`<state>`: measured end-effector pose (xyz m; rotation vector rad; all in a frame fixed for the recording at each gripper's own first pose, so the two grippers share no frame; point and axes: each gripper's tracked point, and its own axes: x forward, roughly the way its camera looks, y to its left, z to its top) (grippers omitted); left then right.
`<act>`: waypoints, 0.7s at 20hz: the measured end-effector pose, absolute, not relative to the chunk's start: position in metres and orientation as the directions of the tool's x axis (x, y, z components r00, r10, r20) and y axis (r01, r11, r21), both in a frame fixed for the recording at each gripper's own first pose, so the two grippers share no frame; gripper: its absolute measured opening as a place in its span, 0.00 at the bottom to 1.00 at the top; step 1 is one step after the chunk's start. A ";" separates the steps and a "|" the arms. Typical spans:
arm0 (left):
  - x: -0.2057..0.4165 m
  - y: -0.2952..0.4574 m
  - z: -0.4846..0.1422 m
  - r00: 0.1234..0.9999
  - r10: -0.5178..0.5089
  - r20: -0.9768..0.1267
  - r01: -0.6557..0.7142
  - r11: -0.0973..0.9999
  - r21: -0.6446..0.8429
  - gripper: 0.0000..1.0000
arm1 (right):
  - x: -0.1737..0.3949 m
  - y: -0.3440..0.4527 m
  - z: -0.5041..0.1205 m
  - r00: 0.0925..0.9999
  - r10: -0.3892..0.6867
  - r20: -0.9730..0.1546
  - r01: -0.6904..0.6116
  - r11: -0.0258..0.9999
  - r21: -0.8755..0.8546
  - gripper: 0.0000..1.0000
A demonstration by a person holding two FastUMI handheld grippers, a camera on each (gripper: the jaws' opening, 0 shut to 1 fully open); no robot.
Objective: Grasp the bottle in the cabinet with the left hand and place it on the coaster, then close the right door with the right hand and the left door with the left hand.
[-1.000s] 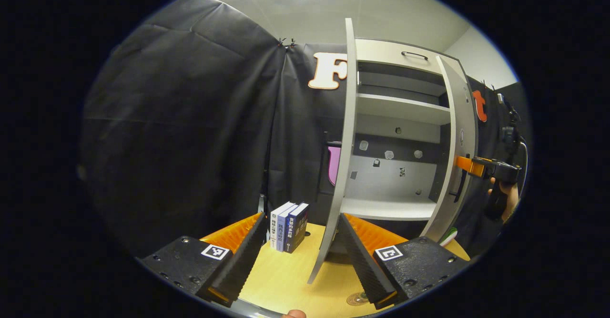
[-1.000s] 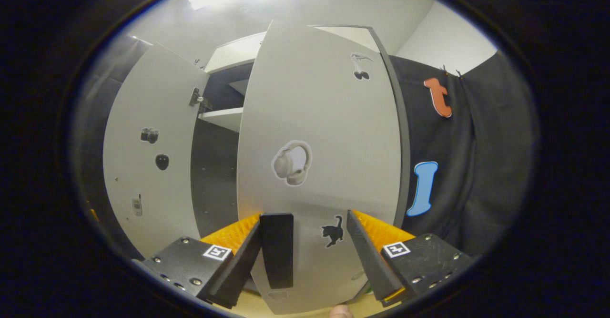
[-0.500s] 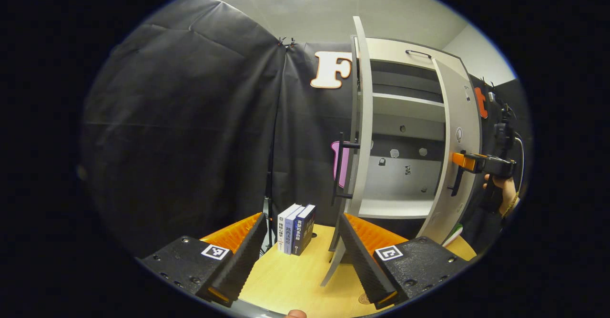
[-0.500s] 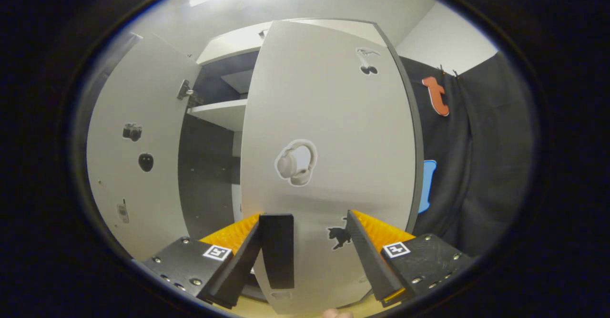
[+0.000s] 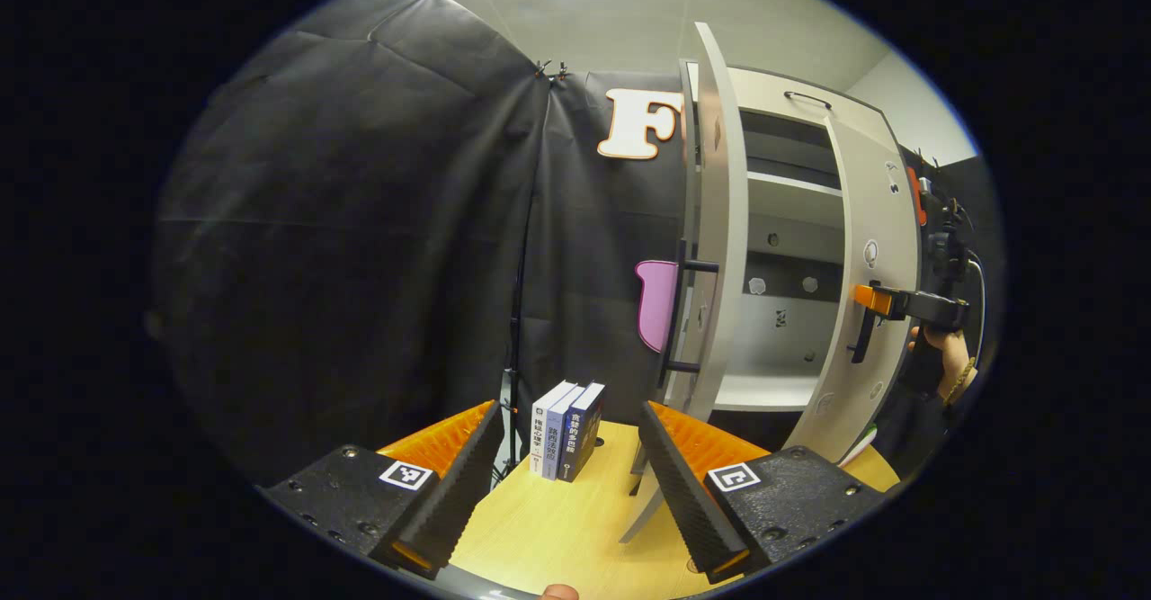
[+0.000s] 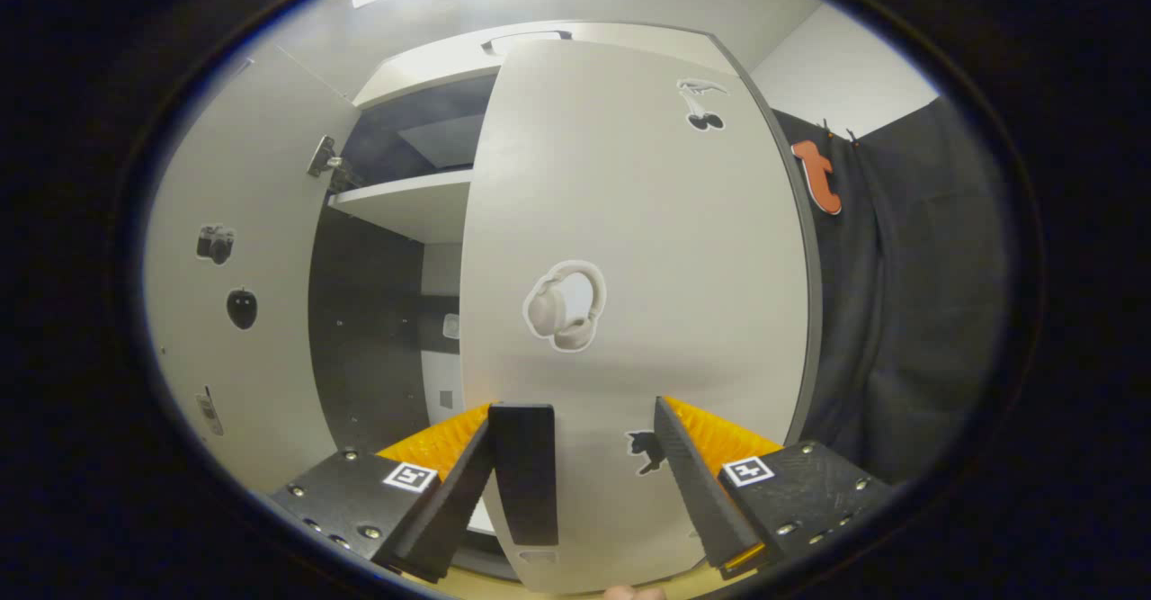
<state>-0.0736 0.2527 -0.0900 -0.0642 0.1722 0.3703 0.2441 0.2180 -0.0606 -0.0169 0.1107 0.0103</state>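
Note:
In the left gripper view my left gripper (image 5: 569, 413) is open over the wooden table (image 5: 548, 528). The bottom edge of the cabinet's left door (image 5: 719, 249) sits just by its right finger (image 5: 674, 483). That door is edge-on, with its black handle (image 5: 676, 321) showing. Farther right, the right gripper (image 5: 877, 300), held by a hand (image 5: 940, 357), rests against the right door (image 5: 868, 222). In the right gripper view my right gripper (image 6: 574, 413) is open against the right door (image 6: 629, 222). The door's black handle (image 6: 523, 474) stands between the fingers, close to the left one. The cabinet shelves (image 5: 778, 389) look bare.
Three books (image 5: 566, 418) stand upright on the table left of the cabinet. A small green and white object (image 5: 859, 443) peeks out below the right door. The left door's inner face (image 6: 243, 312) carries stickers. Black cloth walls the booth to the left and right.
The right door has swung further towards the cabinet with the right gripper on it. The left door has turned too, and its outer edge and handle have come into the left gripper view.

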 end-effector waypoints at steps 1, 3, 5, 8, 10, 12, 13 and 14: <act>-0.073 0.255 -0.091 0.916 0.357 -0.180 -0.369 0.929 -0.033 0.95 | 0.246 0.219 -0.062 0.994 0.008 -0.111 -0.010 1.000 -0.015 0.99; -0.072 0.259 -0.092 0.914 0.363 -0.181 -0.374 0.927 -0.033 1.00 | 0.250 0.220 -0.064 0.994 0.006 -0.112 -0.007 1.000 -0.012 0.99; -0.069 0.263 -0.093 0.912 0.367 -0.182 -0.379 0.925 -0.031 0.91 | 0.255 0.221 -0.064 0.994 0.003 -0.109 -0.005 1.000 -0.014 1.00; -0.065 0.266 -0.094 0.912 0.368 -0.181 -0.380 0.925 -0.030 0.91 | 0.261 0.224 -0.065 0.995 -0.002 -0.103 0.000 1.000 -0.017 0.99; -0.061 0.268 -0.095 0.912 0.369 -0.180 -0.380 0.925 -0.028 0.95 | 0.265 0.225 -0.067 0.994 -0.003 -0.105 0.002 1.000 -0.013 0.99; -0.058 0.270 -0.094 0.911 0.370 -0.180 -0.381 0.924 -0.028 0.95 | 0.268 0.226 -0.068 0.994 -0.006 -0.105 0.005 1.000 -0.009 0.99; -0.056 0.271 -0.096 0.911 0.372 -0.181 -0.382 0.924 -0.027 0.95 | 0.269 0.226 -0.068 0.995 -0.012 -0.102 0.011 1.000 -0.011 0.99; -0.055 0.272 -0.097 0.910 0.373 -0.181 -0.383 0.923 -0.027 0.95 | 0.270 0.225 -0.068 0.995 -0.017 -0.099 0.016 1.000 -0.014 0.99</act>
